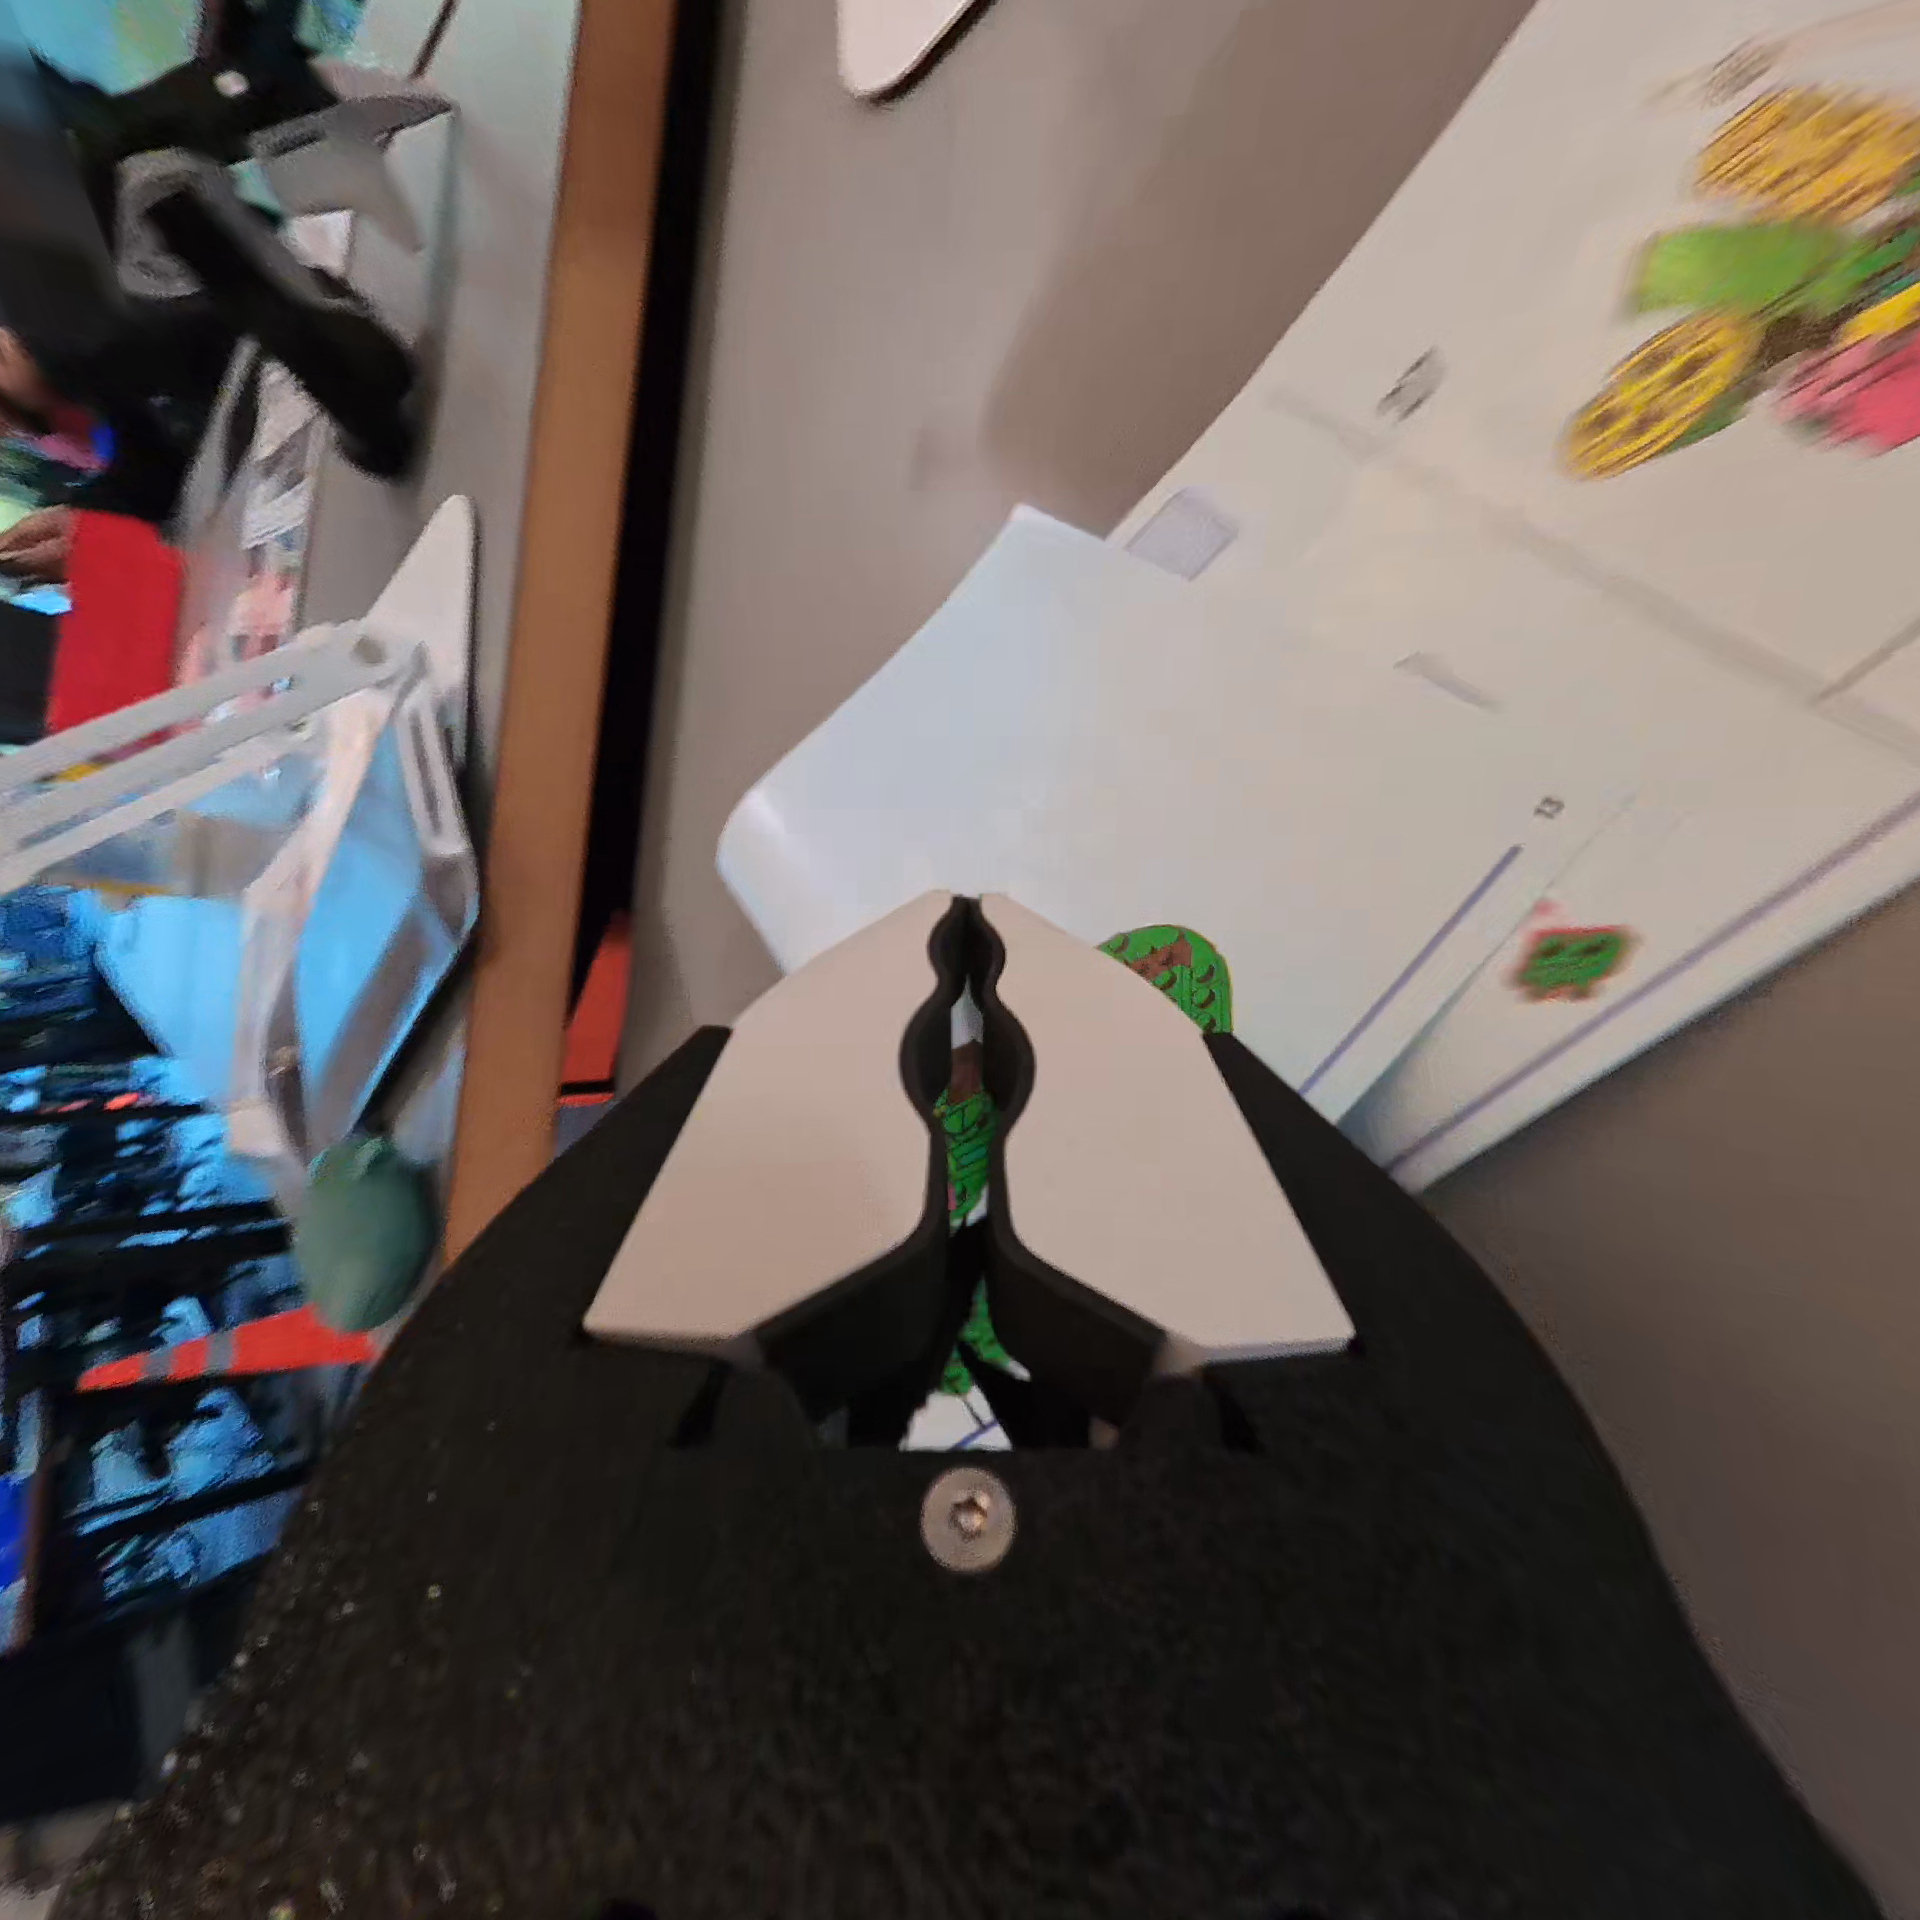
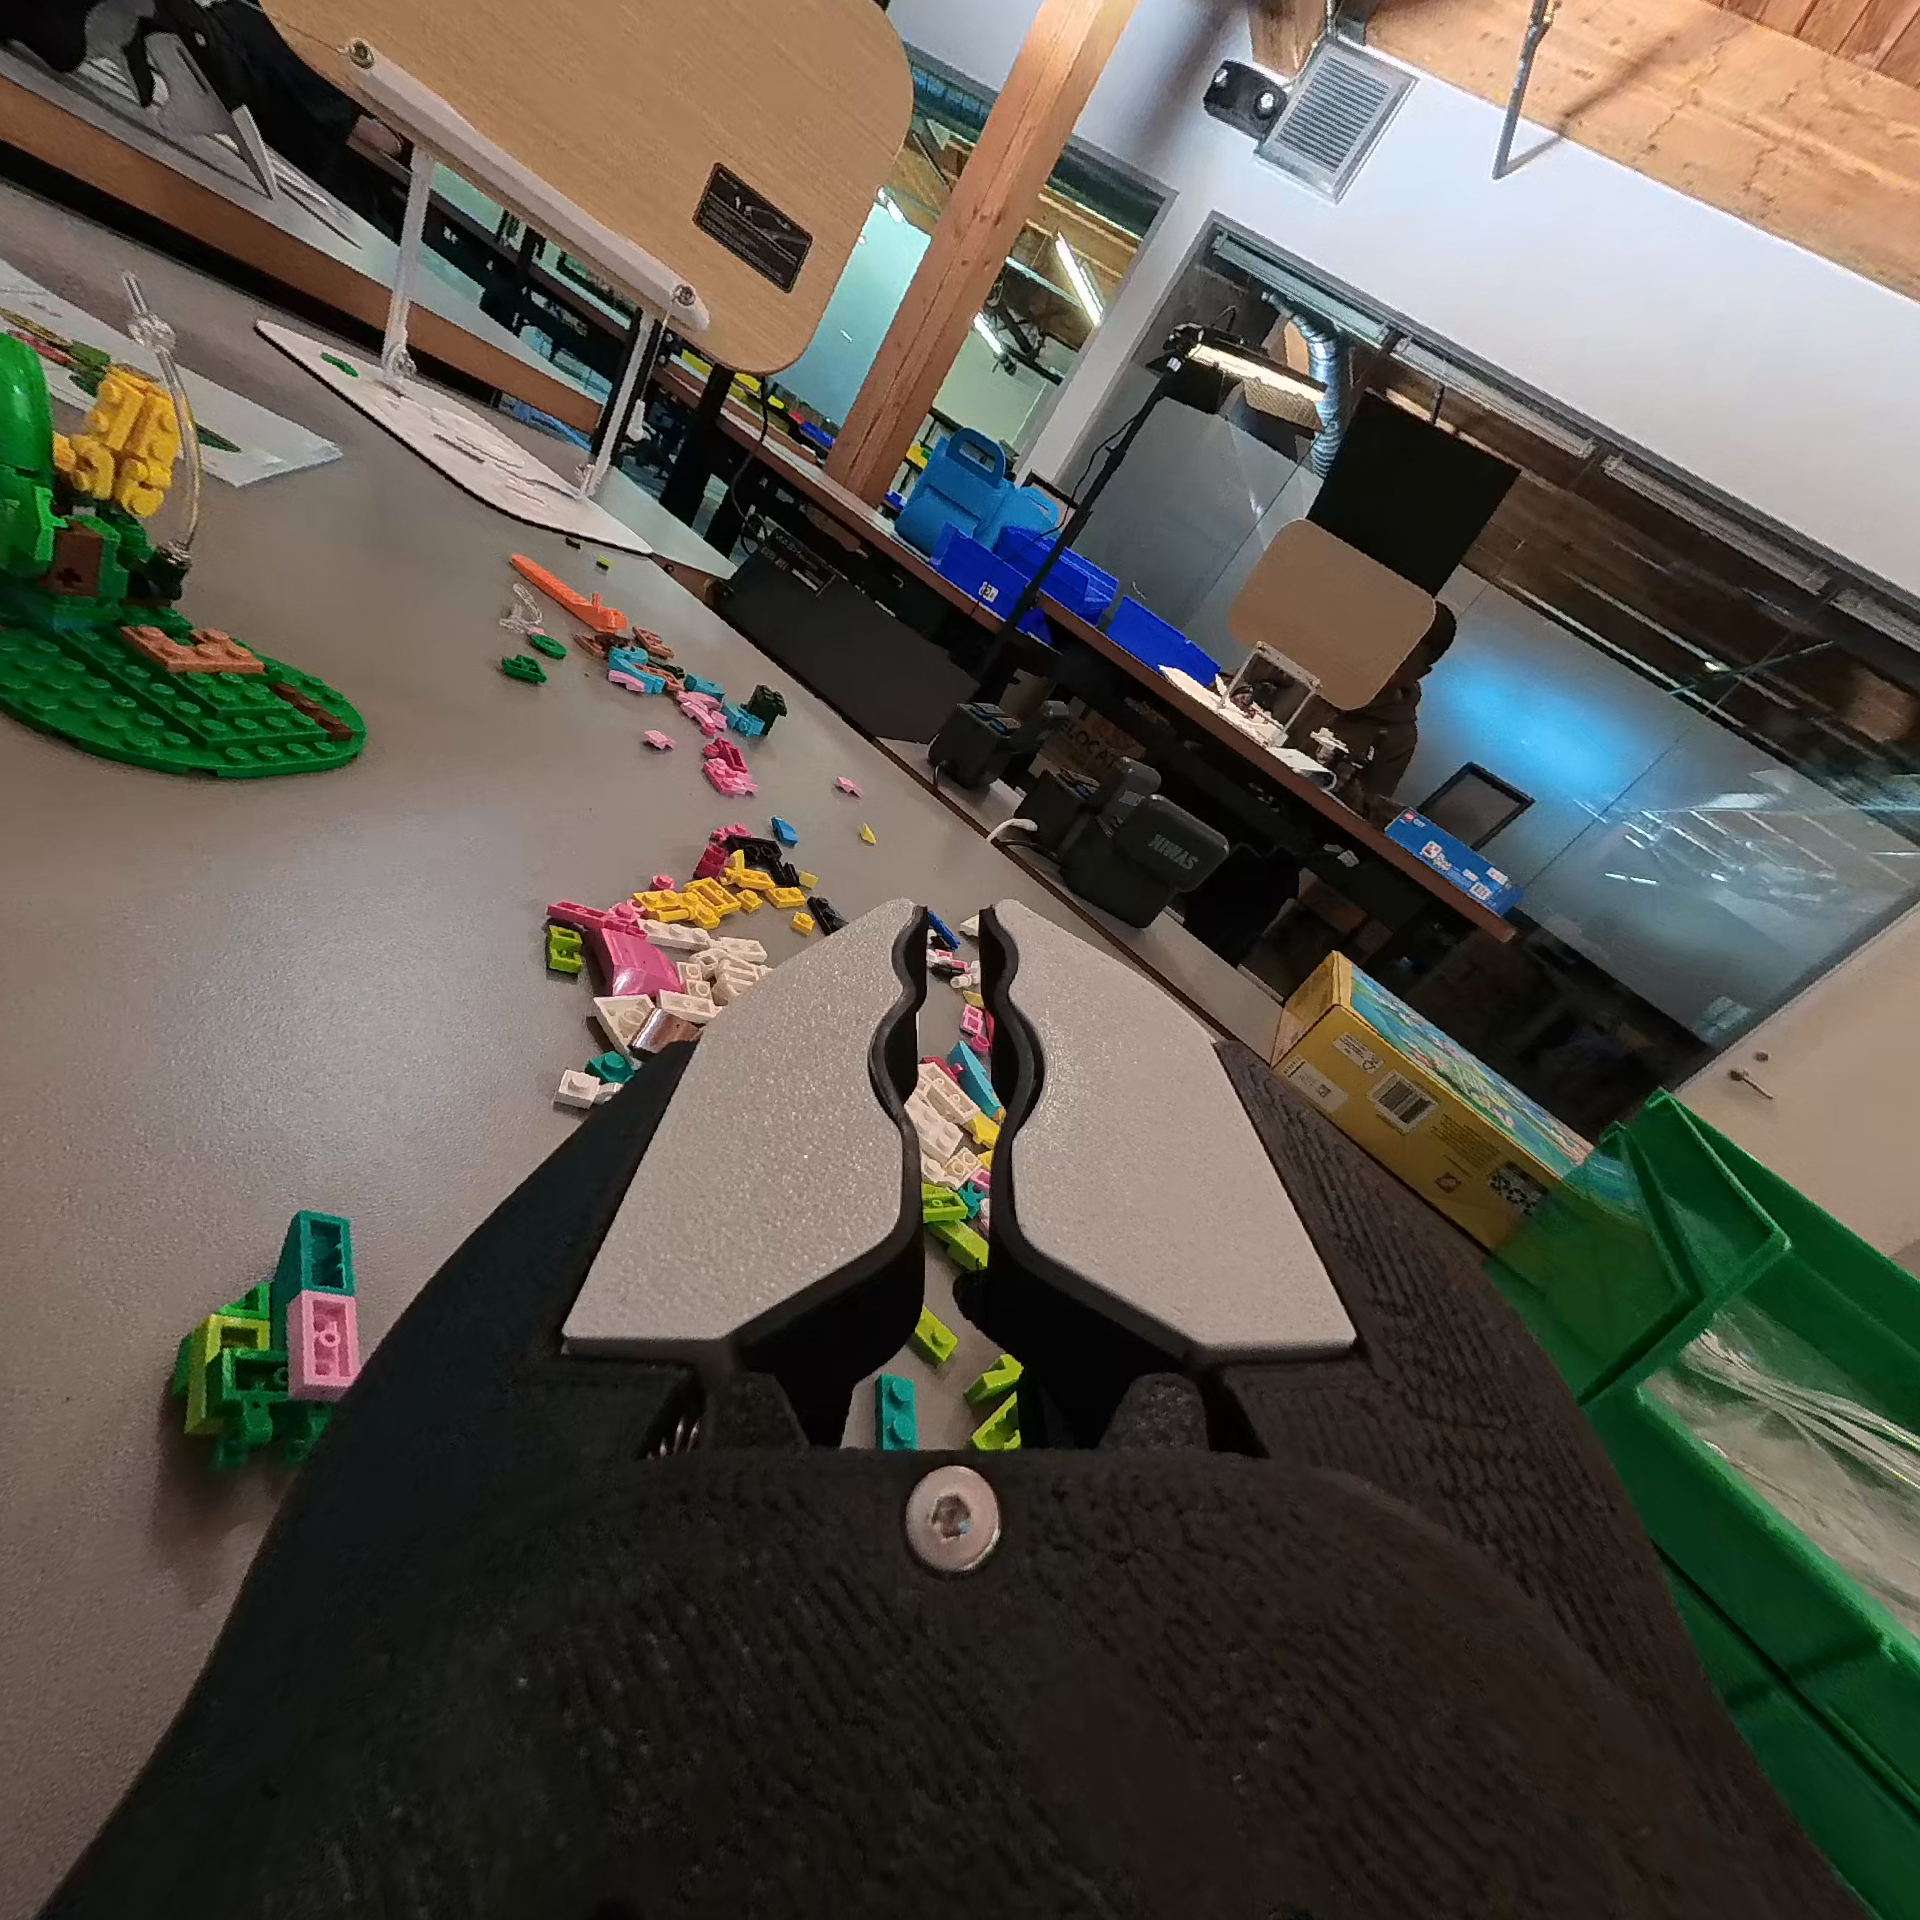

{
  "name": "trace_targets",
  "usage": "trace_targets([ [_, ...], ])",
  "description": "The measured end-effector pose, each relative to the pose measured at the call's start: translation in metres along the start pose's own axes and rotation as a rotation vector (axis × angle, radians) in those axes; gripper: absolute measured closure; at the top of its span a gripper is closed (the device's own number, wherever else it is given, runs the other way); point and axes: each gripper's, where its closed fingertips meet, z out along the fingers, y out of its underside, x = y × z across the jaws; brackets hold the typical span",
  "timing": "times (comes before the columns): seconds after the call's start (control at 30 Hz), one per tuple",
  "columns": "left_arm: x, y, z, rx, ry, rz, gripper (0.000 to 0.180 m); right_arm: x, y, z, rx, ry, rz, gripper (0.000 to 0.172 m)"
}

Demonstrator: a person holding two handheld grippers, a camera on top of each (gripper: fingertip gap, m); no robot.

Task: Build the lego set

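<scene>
Here, the left gripper is pinching a white paper page of a booklet lying on the grey table, the right gripper is hanging open over loose toy bricks, a green bin is sitting beside it, what is inside is too blurry to tell.

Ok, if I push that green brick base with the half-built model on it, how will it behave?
The green base lies flat on the smooth grey table, so it would probably slide rather than tip. The yellow bricks stack high near one edge, so a push up there might snap pieces off. It looks stiff and light.
</scene>
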Motion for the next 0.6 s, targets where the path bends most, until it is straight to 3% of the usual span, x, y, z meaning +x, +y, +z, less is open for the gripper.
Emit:
trace_targets([
  [0.03, -0.006, 0.008, 0.002, -0.020, -0.029, 0.006, 0.180, 0.000, 0.000, 0.000, 0.000, -0.001, 0.001, 0.164],
  [0.27, -0.046, 0.067, 0.008, -0.213, -0.116, -0.128, 0.180, 0.000, 0.000, -0.001, -0.001, -0.001, 0.001, 0.164],
  [0.43, -0.083, 0.095, -0.011, -0.203, -0.137, -0.308, 0.180, 0.000, 0.000, -0.001, -0.003, 0.001, 0.000, 0.164],
  [0.6, -0.101, 0.111, -0.033, -0.186, -0.187, -0.330, 0.180, 0.001, 0.000, -0.001, -0.001, 0.003, 0.006, 0.164],
])
